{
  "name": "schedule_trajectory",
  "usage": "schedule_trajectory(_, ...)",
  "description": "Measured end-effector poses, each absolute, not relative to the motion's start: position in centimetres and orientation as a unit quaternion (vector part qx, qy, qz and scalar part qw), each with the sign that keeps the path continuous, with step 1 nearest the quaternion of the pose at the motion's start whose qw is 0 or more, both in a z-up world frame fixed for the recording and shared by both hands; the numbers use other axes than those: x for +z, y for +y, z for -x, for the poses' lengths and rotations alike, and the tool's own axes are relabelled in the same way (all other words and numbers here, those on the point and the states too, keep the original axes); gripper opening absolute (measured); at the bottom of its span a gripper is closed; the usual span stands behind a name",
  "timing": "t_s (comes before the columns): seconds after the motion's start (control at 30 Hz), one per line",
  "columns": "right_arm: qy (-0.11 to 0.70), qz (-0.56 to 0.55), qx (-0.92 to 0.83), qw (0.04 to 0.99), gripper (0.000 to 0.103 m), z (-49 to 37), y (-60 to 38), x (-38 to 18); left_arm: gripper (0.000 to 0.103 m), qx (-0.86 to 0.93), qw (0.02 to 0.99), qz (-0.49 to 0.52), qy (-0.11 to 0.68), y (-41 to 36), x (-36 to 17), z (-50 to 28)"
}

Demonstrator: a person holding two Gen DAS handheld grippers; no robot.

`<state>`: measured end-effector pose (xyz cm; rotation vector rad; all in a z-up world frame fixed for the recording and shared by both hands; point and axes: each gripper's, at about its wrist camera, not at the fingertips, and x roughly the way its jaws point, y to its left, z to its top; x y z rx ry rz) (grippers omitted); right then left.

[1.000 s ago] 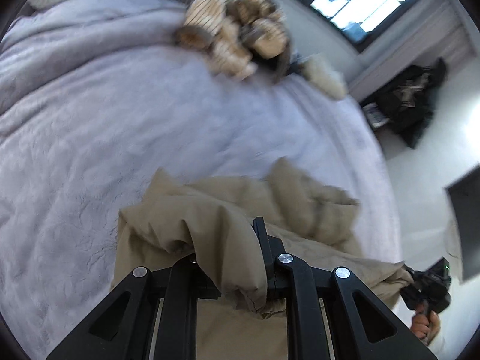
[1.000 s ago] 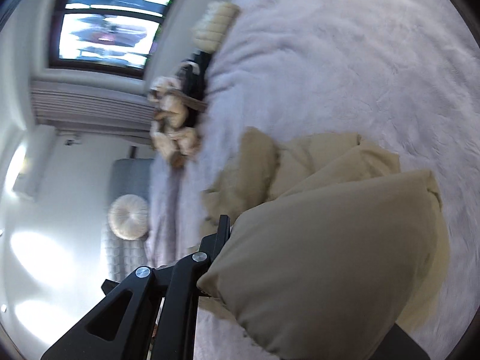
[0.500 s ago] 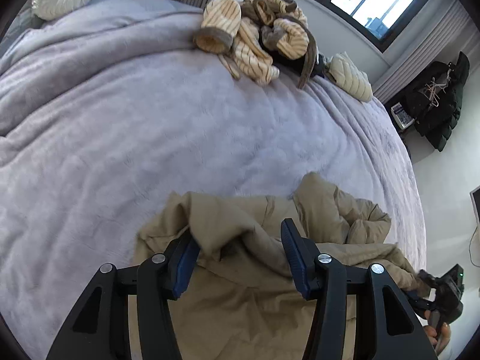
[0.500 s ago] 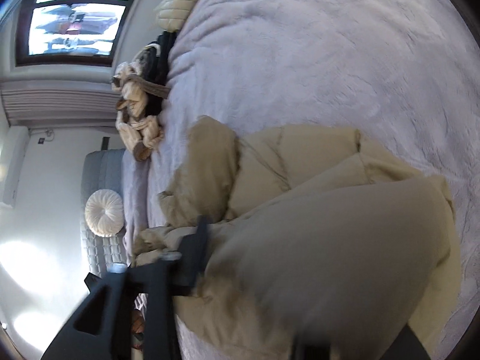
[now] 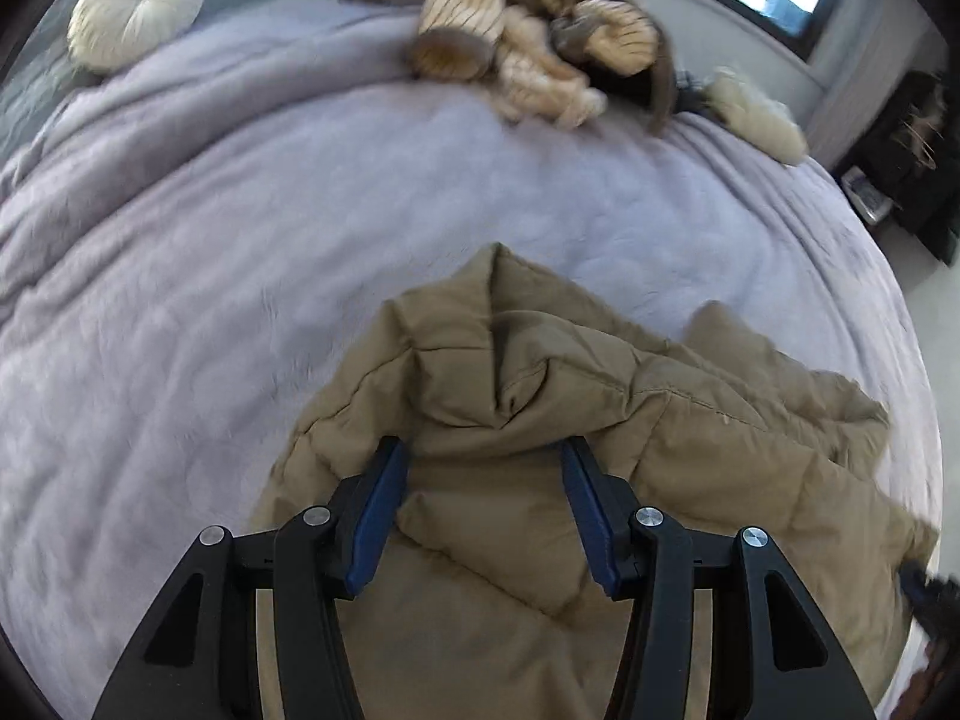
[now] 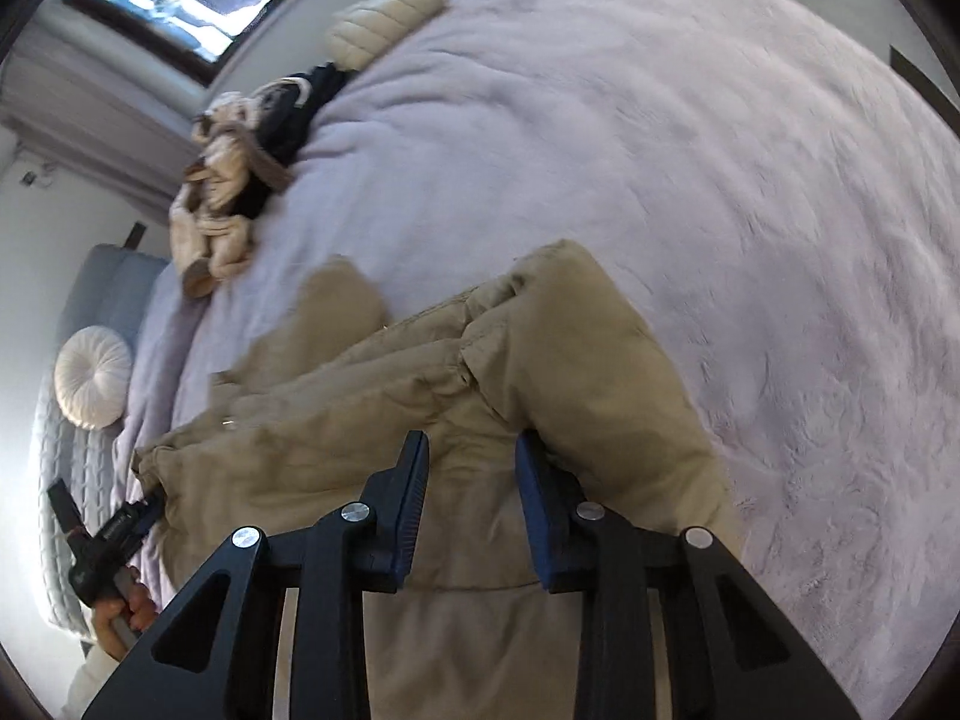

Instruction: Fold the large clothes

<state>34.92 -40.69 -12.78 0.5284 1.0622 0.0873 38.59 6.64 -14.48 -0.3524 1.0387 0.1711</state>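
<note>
Both tools point down at the padded khaki quilted jacket (image 5: 600, 420) lying crumpled on the bed's pale lilac plush blanket (image 5: 240, 240). On my left tool (image 5: 483, 480) the blue-padded jaws stand apart after opening, with a puffy fold of the jacket rising between them, neither pad pressing on it. On my right tool (image 6: 471, 474) the jaws have just been closing; a narrower gap remains, khaki fabric shows in it, and I cannot tell whether the pads touch it. Most of the jacket spreads ahead of and beneath both tools. Far off, near the bed's edge by the window, lies a heap of cream and brown striped knitwear (image 5: 540, 48).
</note>
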Motion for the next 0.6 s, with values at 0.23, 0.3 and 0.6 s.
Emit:
schedule_trajectory(0.23, 0.478, -0.145, 0.065, 0.864, 0.030, -35.1, -38.4, -10.0, 0.055, 0.052, 0.873, 0.114, 0.472, 4.5, -12.0, -40.1)
schedule_trajectory(0.3, 0.478, -0.146, 0.046, 0.865, 0.030, -36.0, -39.1, -10.5, 0.055, 0.060, 0.864, 0.111, 0.488, 4.8, -13.5, -41.2)
schedule_trajectory(0.6, 0.487, -0.199, 0.040, 0.850, 0.029, -38.9, -41.6, -17.1, 0.059, 0.077, 0.856, 0.141, 0.491, 5.6, -19.3, -43.8)
